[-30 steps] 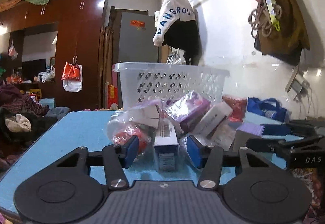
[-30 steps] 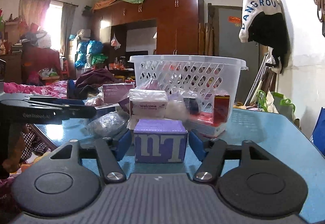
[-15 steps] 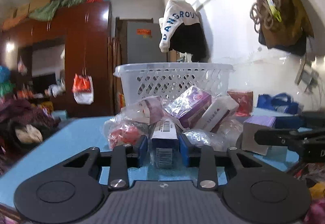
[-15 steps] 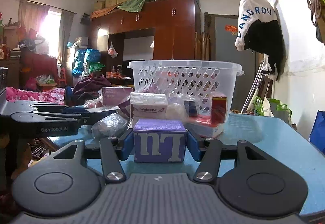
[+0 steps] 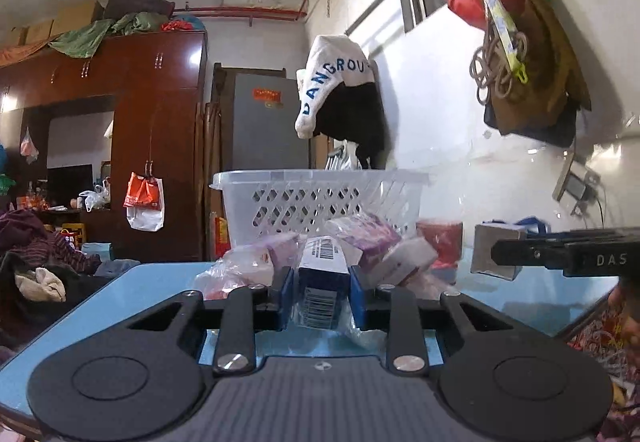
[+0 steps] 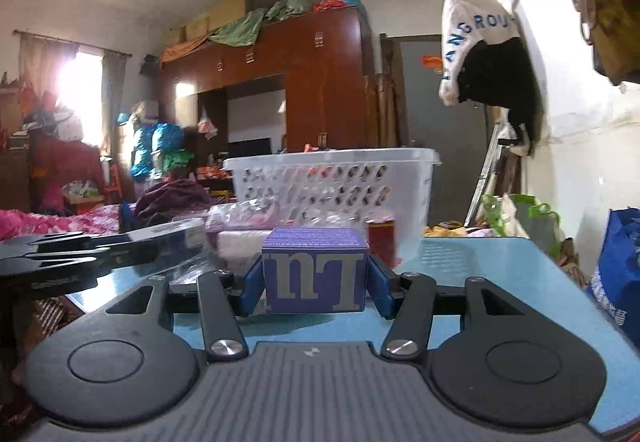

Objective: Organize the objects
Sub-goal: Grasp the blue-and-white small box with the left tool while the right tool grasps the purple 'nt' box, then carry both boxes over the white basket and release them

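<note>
My left gripper (image 5: 320, 294) is shut on a narrow blue box (image 5: 322, 274) with a barcode, wrapped in clear plastic, at the front of a pile of packets (image 5: 368, 238). The box's front end tilts upward. A white lattice basket (image 5: 320, 197) stands behind the pile on the blue table (image 5: 132, 294). My right gripper (image 6: 316, 282) holds a purple cube box (image 6: 316, 274) with silver letters. Its jaws are closing and both pads press the box's sides. The box hangs just above the table (image 6: 480, 282). The basket (image 6: 332, 181) is straight ahead of it.
A red carton (image 6: 382, 242) and wrapped packets lie in front of the basket. My left gripper's body (image 6: 72, 254) crosses the left side of the right wrist view. Blue and green bags (image 6: 620, 274) sit off the table's right edge. Clothes hang on the right wall.
The left jaws have closed onto the blue box and tipped it up. The right jaws have closed onto the purple box and lifted it slightly off the table.
</note>
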`<state>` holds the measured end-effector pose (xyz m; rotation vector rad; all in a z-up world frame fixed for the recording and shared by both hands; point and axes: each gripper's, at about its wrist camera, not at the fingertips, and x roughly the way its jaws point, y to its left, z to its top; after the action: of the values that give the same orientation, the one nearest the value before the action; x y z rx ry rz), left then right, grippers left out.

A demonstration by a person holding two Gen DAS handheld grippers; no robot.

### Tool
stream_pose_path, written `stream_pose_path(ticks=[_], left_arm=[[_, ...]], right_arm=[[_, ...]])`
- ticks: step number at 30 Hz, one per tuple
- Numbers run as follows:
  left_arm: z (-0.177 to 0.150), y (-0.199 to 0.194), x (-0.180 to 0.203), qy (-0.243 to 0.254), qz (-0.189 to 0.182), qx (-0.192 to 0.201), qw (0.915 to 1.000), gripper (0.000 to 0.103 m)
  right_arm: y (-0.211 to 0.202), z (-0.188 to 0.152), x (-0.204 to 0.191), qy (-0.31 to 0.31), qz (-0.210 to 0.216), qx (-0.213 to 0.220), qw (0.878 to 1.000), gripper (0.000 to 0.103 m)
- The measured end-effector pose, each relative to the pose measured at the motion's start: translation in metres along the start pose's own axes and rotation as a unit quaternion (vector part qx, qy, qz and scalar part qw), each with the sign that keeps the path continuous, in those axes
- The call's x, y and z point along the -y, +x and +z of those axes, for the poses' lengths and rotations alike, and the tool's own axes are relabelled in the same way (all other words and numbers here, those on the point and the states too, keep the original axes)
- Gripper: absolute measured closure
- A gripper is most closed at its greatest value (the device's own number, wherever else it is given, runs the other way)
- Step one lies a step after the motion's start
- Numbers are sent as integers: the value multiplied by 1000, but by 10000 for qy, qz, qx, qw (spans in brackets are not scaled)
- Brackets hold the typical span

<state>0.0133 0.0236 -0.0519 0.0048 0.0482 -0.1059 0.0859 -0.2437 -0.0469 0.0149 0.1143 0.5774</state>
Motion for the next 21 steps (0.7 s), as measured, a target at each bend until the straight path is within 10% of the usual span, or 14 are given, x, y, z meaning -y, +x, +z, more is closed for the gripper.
stream_pose_path(ticks=[21], left_arm=[[81, 48, -27, -280, 30, 647, 9975, 70]], right_arm=[[62, 85, 12, 1, -150, 555, 9983, 46]])
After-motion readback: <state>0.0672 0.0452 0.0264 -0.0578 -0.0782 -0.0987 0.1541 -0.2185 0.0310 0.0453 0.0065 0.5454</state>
